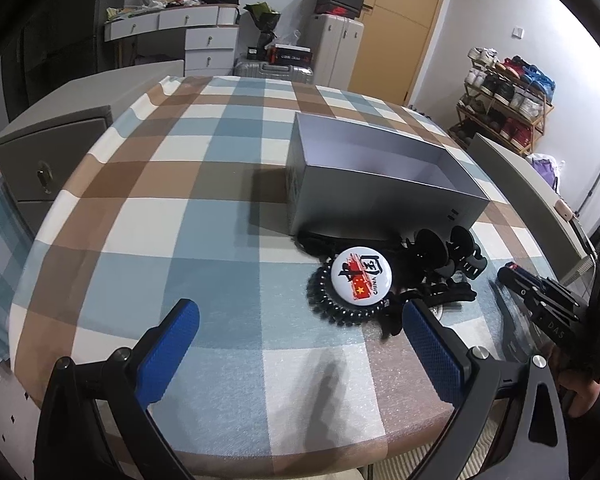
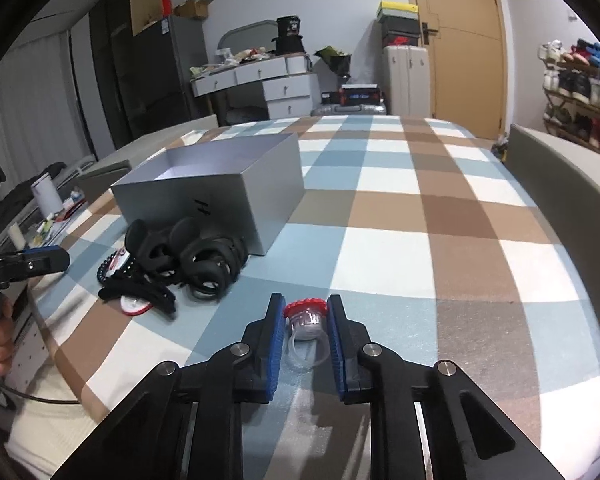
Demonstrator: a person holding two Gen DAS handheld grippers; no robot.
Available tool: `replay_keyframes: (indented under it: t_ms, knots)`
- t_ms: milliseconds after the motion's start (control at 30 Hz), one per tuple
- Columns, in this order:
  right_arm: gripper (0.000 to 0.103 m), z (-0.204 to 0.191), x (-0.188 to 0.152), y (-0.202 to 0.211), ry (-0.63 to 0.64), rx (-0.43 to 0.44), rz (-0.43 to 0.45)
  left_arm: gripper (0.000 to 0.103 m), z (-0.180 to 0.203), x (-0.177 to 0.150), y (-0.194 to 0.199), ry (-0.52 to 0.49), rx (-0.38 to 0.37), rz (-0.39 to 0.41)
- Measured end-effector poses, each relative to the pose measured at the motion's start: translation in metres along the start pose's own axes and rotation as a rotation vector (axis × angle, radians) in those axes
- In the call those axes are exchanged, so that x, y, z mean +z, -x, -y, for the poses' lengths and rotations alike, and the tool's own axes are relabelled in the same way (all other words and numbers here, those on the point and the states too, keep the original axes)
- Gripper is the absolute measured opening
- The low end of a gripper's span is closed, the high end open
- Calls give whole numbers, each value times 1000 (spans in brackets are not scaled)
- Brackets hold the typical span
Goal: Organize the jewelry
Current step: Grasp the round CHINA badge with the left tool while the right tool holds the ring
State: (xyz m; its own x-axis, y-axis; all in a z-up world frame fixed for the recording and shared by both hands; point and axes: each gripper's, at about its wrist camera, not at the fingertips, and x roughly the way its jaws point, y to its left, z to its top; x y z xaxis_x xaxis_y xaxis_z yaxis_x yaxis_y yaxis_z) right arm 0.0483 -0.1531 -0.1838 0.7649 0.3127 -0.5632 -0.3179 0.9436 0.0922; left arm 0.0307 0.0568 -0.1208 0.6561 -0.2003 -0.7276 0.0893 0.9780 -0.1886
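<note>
Right wrist view had the right gripper (image 2: pixel 303 334) closed around a little clear plastic ring with a red frilly top (image 2: pixel 305 320), blue pads pressing it from both sides, the ring sitting low over the checked tablecloth (image 2: pixel 400 264). Ahead and to the left of those fingers was the pile of black hair claws (image 2: pixel 204 260), with black hair ties (image 2: pixel 140 292) at its near edge and a small red and white piece (image 2: pixel 134 305) half tucked under them. Just past the pile stood the open silver box (image 2: pixel 220 192), touching or nearly touching the claws, couldn't tell which. Left wrist view showed the left gripper (image 1: pixel 300 344) with its fingers spread wide and nothing between them, hanging over bare cloth. Right ahead of its right-hand finger lay a round white badge (image 1: pixel 360 276) printed with a red flag and "CHINA", resting on a black coiled hair tie (image 1: pixel 332 308). The claws were just beyond the badge, and the box sat behind them. Way off to the right of the fingers you could see the other gripper from the side.
</note>
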Motion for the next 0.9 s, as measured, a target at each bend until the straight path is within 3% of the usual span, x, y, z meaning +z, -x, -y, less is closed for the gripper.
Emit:
replay_keyframes:
  t_ms: [200,400,667,767,900]
  knots:
    - [19,-1,2,8,-7,22,34,99,8,9,-10,-27,-62,-27]
    - [20,-4,2,13,-3,45,51,97,17,16,-22,-79,-70,-44]
    - [20,-8,4,15,1,77,64,61,26,18,-39,-159,-66,-104]
    - [20,-10,3,16,1,85,66,51,28,19,-41,-175,-75,-116]
    - [20,-12,3,16,3,93,67,47,33,18,-42,-211,-64,-121]
